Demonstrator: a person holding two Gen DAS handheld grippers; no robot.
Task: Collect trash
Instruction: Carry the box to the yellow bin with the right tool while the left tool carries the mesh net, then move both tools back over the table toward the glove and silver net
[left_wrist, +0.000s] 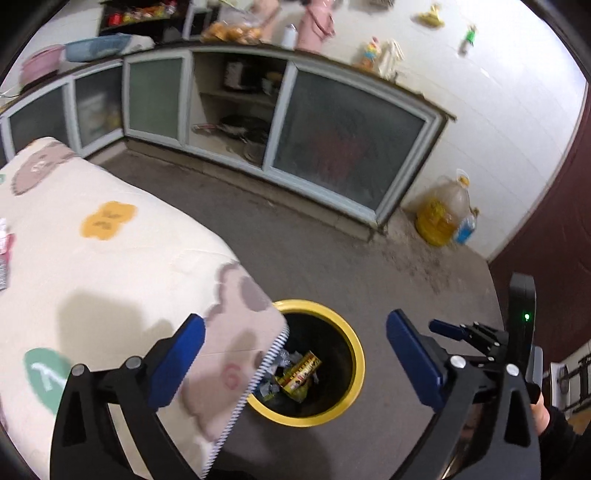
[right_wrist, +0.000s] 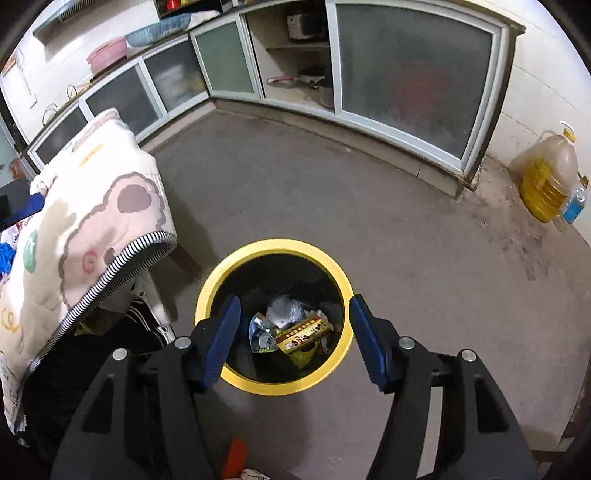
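Yellow rim: it circles a black trash bin (right_wrist: 273, 384) that stands on the grey floor (right_wrist: 295, 192), just beside the corner of the cloth-covered surface (left_wrist: 110, 266)
Trash inside: a yellow and red wrapper (right_wrist: 303, 331) lies on top, with a crumpled silvery piece (right_wrist: 286, 308) and a bluish packet (right_wrist: 260, 338) beside it, all at the bottom of the bin
Right gripper (right_wrist: 291, 338): it hangs directly above the mouth of the bin, the blue fingers (right_wrist: 221, 339) spread wide apart and holding nothing
Left gripper (left_wrist: 295, 363): its fingers (left_wrist: 177, 363) are also wide open and empty; one is over the cloth edge, the other over the floor, and the bin shows between them
Cloth: cream with cartoon prints and a striped hem (right_wrist: 110, 266), hanging over the corner nearest the bin
Cabinets (right_wrist: 413, 74): low, with frosted sliding doors, along the wall behind; one section is open and shows shelves
By the wall: a large oil jug (right_wrist: 546, 181) and a small blue-label bottle (right_wrist: 573, 206) stand together on the floor, well apart from the bin
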